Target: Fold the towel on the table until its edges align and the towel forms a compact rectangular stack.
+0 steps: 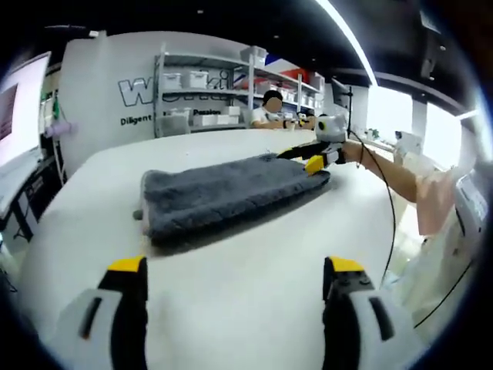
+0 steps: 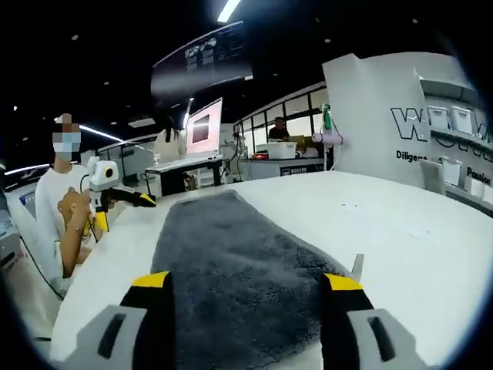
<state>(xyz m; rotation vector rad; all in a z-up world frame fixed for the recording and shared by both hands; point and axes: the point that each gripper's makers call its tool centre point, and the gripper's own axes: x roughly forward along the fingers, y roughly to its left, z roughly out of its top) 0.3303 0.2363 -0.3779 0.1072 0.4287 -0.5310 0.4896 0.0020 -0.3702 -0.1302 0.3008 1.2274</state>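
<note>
Grey towel [image 1: 231, 196] lies folded lengthwise mid-desk [image 1: 231, 308]. Left tongs [image 1: 235, 289] wide, empty, short of it; right tongs [image 2: 246, 301] wide, straddling its end.

On the white wall [image 1: 108, 85] behind the shelving rack [image 1: 204, 96], large outlined letters begin with "W". Below them runs smaller dark print starting "Diligent". The right gripper view shows that lettering cut off.

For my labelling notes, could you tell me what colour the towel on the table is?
The towel is dark grey and plain, with no pattern; the right gripper view shows it best.
</note>
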